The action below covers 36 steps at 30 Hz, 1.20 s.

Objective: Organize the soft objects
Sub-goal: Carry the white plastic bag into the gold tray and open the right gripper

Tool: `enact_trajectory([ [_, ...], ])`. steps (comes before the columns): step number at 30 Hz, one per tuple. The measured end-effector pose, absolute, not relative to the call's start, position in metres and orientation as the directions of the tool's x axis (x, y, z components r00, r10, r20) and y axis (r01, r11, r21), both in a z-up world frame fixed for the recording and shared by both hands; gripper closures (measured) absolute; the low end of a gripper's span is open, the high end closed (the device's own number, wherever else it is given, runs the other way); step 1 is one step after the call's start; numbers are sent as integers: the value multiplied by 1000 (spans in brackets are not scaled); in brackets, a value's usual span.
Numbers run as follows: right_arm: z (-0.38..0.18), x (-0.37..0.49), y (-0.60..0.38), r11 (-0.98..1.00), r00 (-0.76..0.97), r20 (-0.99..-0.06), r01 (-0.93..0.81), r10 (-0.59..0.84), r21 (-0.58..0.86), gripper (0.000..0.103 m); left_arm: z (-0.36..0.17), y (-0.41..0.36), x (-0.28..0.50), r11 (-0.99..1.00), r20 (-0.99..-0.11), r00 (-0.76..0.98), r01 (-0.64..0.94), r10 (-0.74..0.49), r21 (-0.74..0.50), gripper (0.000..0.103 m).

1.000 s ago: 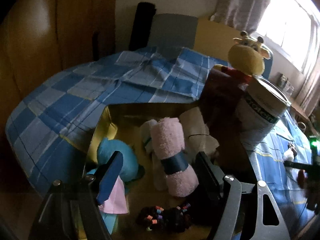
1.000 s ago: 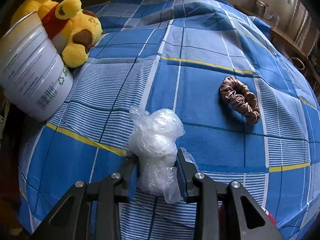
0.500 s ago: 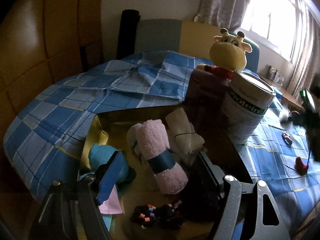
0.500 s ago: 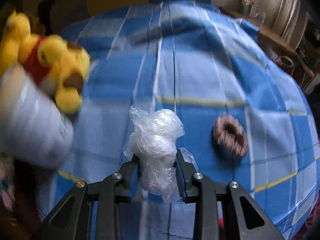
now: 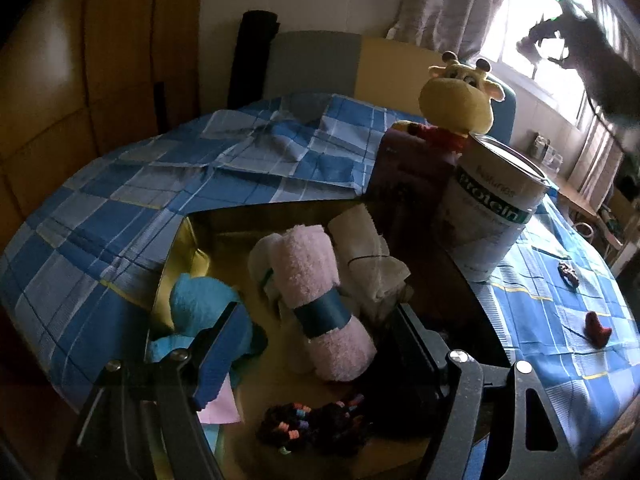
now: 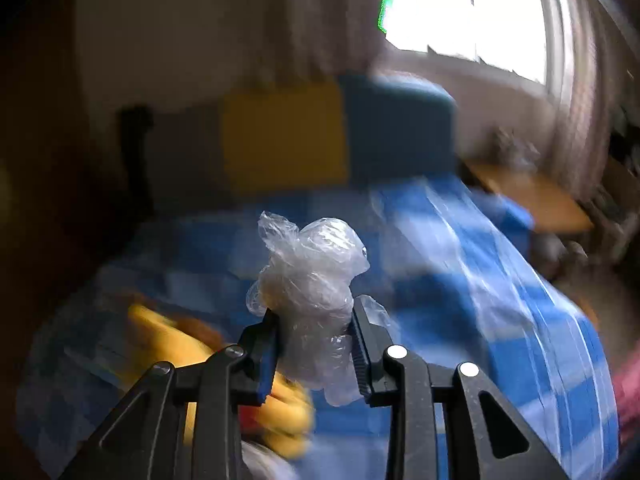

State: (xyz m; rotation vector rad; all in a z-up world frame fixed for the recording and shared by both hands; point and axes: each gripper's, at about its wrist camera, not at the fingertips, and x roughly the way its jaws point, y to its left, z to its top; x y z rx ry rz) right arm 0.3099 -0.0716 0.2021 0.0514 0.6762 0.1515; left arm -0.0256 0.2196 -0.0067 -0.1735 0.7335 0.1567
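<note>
My right gripper (image 6: 314,320) is shut on a crumpled clear plastic bag (image 6: 310,276) and holds it high in the air above the bed; it shows as a dark blur by the window in the left wrist view (image 5: 560,32). My left gripper (image 5: 316,320) is open and empty above an open box (image 5: 192,240) on the bed. In the box lie a pink rolled towel (image 5: 320,292), a beige rolled cloth (image 5: 368,256), a blue soft toy (image 5: 200,304) and dark hair ties with coloured beads (image 5: 312,428).
A yellow giraffe plush (image 5: 456,96) and a white protein tin (image 5: 492,208) stand right of the box. A brown scrunchie (image 5: 568,274) and a small red object (image 5: 596,328) lie on the blue checked bedspread (image 5: 120,208). A wooden wardrobe stands at left.
My right gripper has lifted the plastic bag off the bedspread and swung up fast; its view is now blurred. My left gripper has tilted back slightly over the box.
</note>
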Motion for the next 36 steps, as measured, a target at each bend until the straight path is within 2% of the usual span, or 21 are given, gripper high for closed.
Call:
enact_trajectory([
  [3,226,294,-17,944,764,-566,-320,309,82,72,-6,225,-28,970,-673,735,-215,86,-111,27],
  [6,219,264,39,844,679,-574,-535,458,41,72,-5,231,-32,966,-668,737,-236,104,-110,27],
  [10,170,218,86,698,509,-674,-716,535,13,72,-5,245,-38,953,-671,729,-280,134,-114,27],
  [14,99,171,106,580,336,-793,-814,509,26,72,-6,259,-41,937,-674,721,-327,164,-121,27],
  [18,35,134,112,542,218,-862,-837,457,75,72,-8,262,-43,931,-678,715,-344,173,-126,27],
  [23,-12,113,111,576,130,-877,-796,462,186,70,-9,257,-45,933,-683,710,-339,170,-121,25],
  [25,-27,107,112,590,118,-883,-783,454,199,65,-9,256,-47,934,-684,710,-336,168,-121,25],
  [29,-33,99,105,631,113,-892,-746,438,215,59,-7,254,-49,937,-676,719,-328,164,-122,25],
  [31,-31,97,100,640,126,-883,-736,451,222,50,-6,252,-50,938,-672,723,-323,160,-124,25],
  [36,-13,88,84,644,159,-846,-723,508,251,50,2,244,-53,945,-656,740,-302,151,-123,24],
])
